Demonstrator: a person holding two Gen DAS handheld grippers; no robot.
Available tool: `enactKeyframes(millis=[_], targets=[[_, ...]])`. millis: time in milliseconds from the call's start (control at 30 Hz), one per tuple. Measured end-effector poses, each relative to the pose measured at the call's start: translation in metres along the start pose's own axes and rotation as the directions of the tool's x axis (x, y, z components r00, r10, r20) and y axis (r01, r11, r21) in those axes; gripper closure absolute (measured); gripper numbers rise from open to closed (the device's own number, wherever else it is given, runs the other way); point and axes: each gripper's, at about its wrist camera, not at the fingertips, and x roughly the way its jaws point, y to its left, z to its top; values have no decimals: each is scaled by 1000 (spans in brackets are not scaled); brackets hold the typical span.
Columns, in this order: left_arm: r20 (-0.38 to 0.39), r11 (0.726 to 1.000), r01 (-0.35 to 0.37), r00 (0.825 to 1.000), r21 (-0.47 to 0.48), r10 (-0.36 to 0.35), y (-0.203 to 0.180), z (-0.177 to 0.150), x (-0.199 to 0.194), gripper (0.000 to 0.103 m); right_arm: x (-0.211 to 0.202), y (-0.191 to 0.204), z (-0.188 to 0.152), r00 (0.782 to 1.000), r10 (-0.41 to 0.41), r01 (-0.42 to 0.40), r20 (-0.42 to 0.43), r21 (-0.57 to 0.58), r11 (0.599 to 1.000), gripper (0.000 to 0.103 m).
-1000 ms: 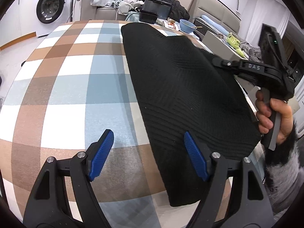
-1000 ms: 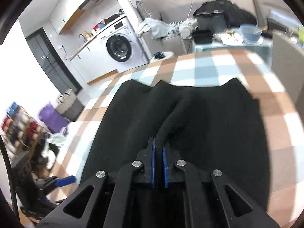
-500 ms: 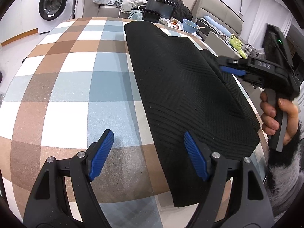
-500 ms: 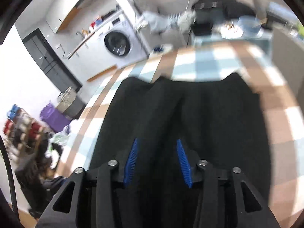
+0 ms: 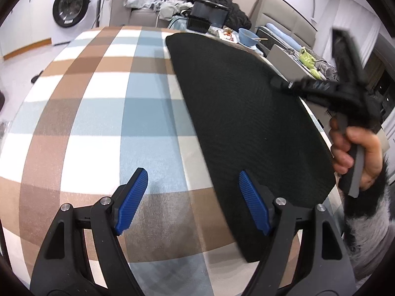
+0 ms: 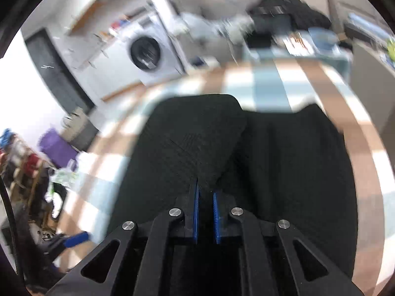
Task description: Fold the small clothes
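Note:
A black knit garment point(image 5: 242, 113) lies flat on the checked tablecloth point(image 5: 98, 113), along its right side. My left gripper point(image 5: 192, 204) is open and empty, low over the cloth at the garment's near left edge. My right gripper point(image 6: 205, 212) has its jaws nearly together on a raised fold of the black garment point(image 6: 197, 145), lifting a flap over the rest. In the left wrist view the right gripper point(image 5: 279, 83) is at the garment's right edge, held by a hand.
A washing machine point(image 5: 70, 12) stands at the back left. A sofa with clothes point(image 5: 138, 2), a black box point(image 5: 209, 14) and a blue bowl point(image 5: 246, 34) lie beyond the table's far edge. The table's right edge runs just past the garment.
My right gripper opened half a second ago and has now closed again on a fold of the garment and lifted it. My left gripper stayed open and barely moved.

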Motion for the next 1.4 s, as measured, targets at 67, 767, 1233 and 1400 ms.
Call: enactKeyframes(millis=[67,767,1233,1400], targets=[[9,1000,-11,1000,6,11,0,-1,-2,29,14,-9,-9,997,24,-20,-73,56,998,87],[21,999,-18,1000,34,18,-11,0,-3,29,-46,-8,-107,990,113,-116,-80,-34,993,94],[2,1000,-6,1000,-2,6,0,-1,3,29,-42,-57,-80,990,141,-138,-31,81,987,61],[-1,1000,-7,1000,6,7,-2,-1,6,29,-18,-42,-52,992,126,-127,-21,-14,992,62]])
